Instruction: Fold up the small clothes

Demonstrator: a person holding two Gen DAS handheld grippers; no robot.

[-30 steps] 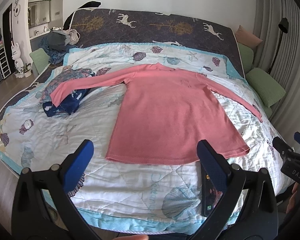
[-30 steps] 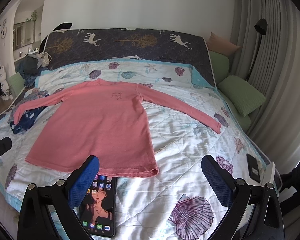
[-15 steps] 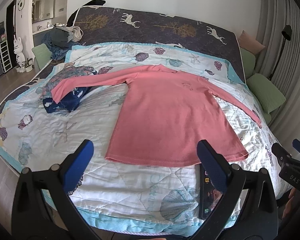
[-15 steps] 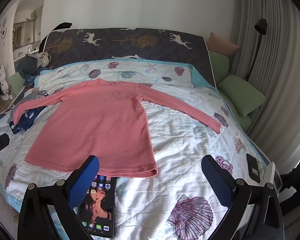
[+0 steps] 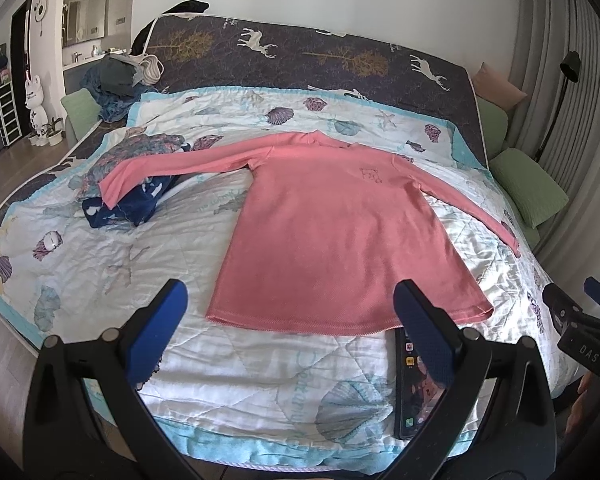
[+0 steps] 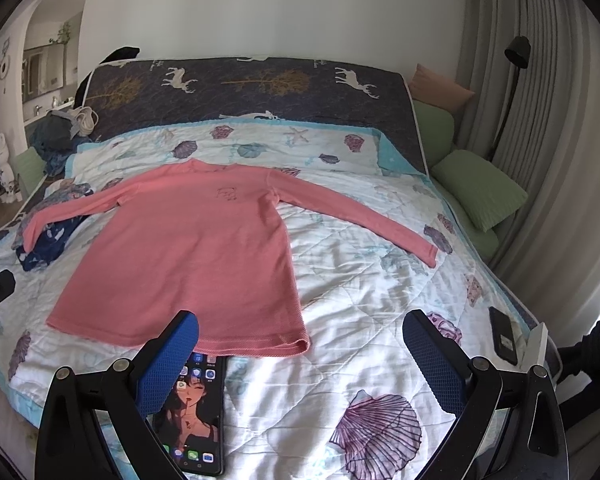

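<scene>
Both grippers' fingers (image 5: pixel 172 300) apart, above shirt (image 5: pixel 340 232) hem.

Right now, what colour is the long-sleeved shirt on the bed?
The shirt is plain pink, with a small outline drawing on the chest. The right wrist view shows it best.

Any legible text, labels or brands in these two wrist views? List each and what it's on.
"DAS": white letters on the black body of the right gripper, seen in the left wrist view.
Teal script printed on the white seashell quilt: cursive, too distorted to read.
App icon labels on the lit black smartphone: too small.
Small outline motif on the pink long-sleeved shirt: drawing, no readable words.
Nothing else legible.
</scene>
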